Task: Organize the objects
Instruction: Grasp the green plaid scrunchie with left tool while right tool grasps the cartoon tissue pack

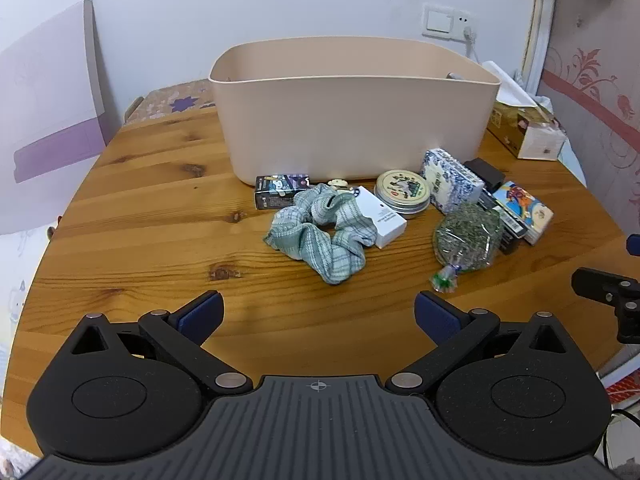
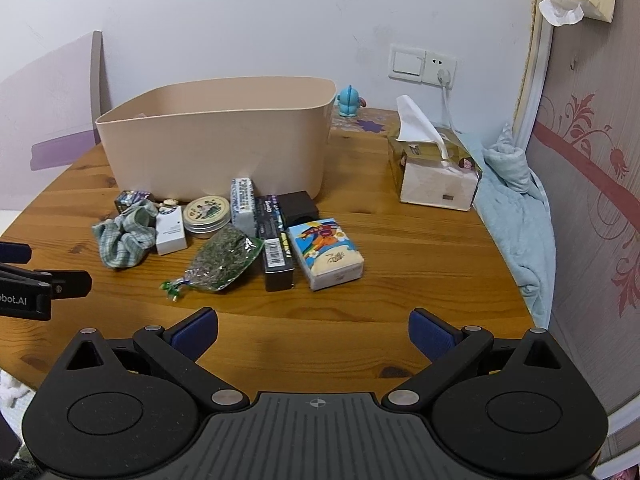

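A beige plastic bin (image 1: 352, 112) (image 2: 216, 144) stands at the back of the round wooden table (image 1: 160, 208). In front of it lie a green checked scrunchie (image 1: 320, 236) (image 2: 126, 236), a small white box (image 1: 382, 216) (image 2: 171, 232), a round tin (image 1: 402, 192) (image 2: 207, 212), a bag of dried herbs (image 1: 468, 236) (image 2: 226, 258), a blue-and-white packet (image 1: 452, 180) (image 2: 244, 200), a dark long box (image 2: 276, 252) and a cartoon tissue pack (image 1: 524, 210) (image 2: 326, 252). My left gripper (image 1: 318, 312) is open, short of the scrunchie. My right gripper (image 2: 314, 328) is open, short of the tissue pack.
A tissue box (image 2: 434, 168) (image 1: 528, 132) sits at the table's right, with a pale blue cloth (image 2: 516, 208) at the edge beyond it. A small blue figurine (image 2: 348, 102) stands behind the bin. A dark small box (image 1: 280, 190) lies by the bin's left front.
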`<state>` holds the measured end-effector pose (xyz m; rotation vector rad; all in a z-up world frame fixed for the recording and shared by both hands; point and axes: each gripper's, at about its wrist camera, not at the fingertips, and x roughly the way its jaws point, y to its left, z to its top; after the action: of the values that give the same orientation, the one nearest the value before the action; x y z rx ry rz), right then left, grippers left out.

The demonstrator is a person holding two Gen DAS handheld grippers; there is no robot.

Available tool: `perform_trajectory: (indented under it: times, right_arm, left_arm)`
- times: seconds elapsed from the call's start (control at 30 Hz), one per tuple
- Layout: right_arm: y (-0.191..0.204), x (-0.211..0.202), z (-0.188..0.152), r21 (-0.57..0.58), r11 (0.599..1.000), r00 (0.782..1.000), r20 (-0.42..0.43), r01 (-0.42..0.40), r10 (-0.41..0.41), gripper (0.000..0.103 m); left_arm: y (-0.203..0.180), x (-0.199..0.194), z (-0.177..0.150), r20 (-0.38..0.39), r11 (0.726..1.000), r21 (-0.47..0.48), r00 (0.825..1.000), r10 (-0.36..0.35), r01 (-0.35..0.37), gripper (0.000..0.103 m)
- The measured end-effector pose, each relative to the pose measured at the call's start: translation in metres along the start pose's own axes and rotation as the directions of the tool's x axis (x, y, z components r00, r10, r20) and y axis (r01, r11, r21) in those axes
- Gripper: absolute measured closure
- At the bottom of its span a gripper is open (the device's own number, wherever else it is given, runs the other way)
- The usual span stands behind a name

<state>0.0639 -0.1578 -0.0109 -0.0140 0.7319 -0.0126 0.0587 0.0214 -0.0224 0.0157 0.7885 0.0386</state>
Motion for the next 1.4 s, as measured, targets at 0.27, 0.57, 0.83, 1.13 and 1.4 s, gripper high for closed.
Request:
perform_trajectory:
  times: [0.27, 0.57, 0.83, 1.13, 1.4]
  right_arm:
    - [-0.007, 0.019, 0.007, -0.002, 1.0, 1.0, -0.019, 0.015, -0.015, 0.0]
    - [-0.018, 0.044, 0.015, -0.001, 0.999, 0.998, -0.044, 0.039, -0.039, 0.004]
    - [-0.024, 0.067, 0.024, -0.031, 0.999, 0.996, -0.073, 0.043, -0.046, 0.007]
    - [-0.023, 0.087, 0.027, -0.078, 0.996, 0.994, -0.098, 0.039, -0.046, 0.011]
    - [-0.021, 0.093, 0.029, -0.089, 0.996, 0.996, -0.088, -0.001, -0.007, 0.024]
  left_arm:
    - [0.004, 0.019, 0.012, -0.019, 1.0, -0.007, 1.0, -0.01, 0.01, 0.0]
    - [0.004, 0.043, 0.023, -0.048, 1.0, -0.008, 0.999, 0.006, -0.006, 0.0]
    - [0.007, 0.062, 0.028, -0.072, 1.0, -0.013, 0.997, 0.014, -0.015, 0.0]
    - [0.009, 0.077, 0.034, -0.077, 1.0, -0.009, 0.997, -0.003, 0.002, 0.009]
    - [0.012, 0.084, 0.035, -0.084, 1.0, -0.017, 0.996, -0.011, 0.01, 0.025]
